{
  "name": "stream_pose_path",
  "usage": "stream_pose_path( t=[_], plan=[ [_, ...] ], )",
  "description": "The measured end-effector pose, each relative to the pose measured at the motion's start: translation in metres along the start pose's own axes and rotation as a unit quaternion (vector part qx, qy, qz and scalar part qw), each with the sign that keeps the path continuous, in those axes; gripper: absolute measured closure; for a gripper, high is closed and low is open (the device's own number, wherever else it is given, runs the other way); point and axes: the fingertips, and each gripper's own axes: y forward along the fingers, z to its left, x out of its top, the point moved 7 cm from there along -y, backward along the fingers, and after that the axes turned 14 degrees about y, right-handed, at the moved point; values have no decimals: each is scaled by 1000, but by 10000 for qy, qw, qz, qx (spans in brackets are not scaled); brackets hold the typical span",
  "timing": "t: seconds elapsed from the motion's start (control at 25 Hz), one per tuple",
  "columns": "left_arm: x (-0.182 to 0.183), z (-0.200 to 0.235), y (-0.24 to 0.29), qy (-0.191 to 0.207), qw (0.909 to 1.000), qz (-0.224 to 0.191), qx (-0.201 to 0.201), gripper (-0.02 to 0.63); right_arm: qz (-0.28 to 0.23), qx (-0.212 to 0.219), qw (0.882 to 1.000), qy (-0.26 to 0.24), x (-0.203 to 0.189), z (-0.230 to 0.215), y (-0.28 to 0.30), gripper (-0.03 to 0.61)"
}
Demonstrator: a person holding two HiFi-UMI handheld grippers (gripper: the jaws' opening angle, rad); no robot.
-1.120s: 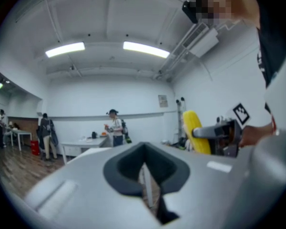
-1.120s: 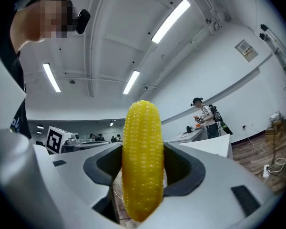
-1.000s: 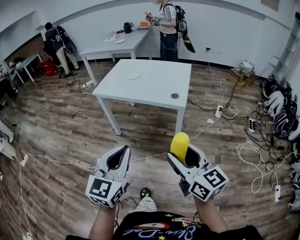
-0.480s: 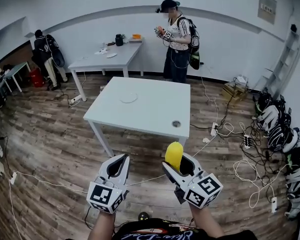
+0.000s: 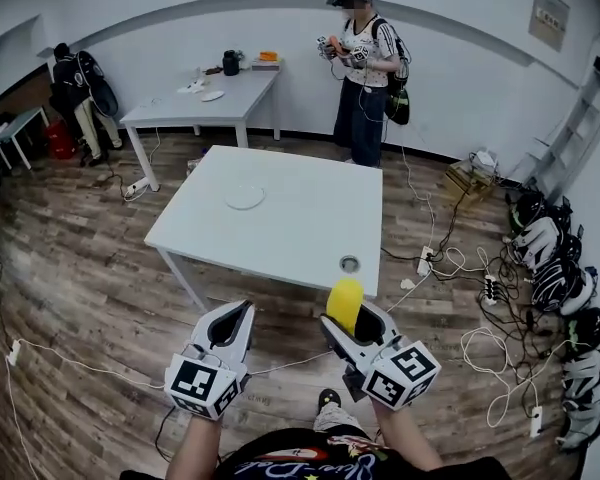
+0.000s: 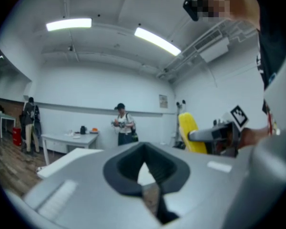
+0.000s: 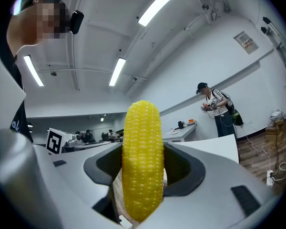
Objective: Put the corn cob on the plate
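holding corn (image 5: 345, 303) upright in right gripper (image 5: 354, 318), just short of table (image 5: 310, 238) near edge. beside it left gripper (image 5: 238, 314), pinched closed on nothing. farther on, plate (image 5: 245, 198) on tabletop, well apart from corn. at far wall, person (image 5: 365, 68) standing.

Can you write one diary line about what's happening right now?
right tool: holding corn cob upright | left tool: shut, empty | plate: on table, no corn yet
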Motion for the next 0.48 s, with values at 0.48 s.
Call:
stream_pose_path(
  t=[0.48],
  plan=[
    [24,-1,107,-248,9961,-197,828,615,262,939,9952,-73,76,-89,49,321]
  ],
)
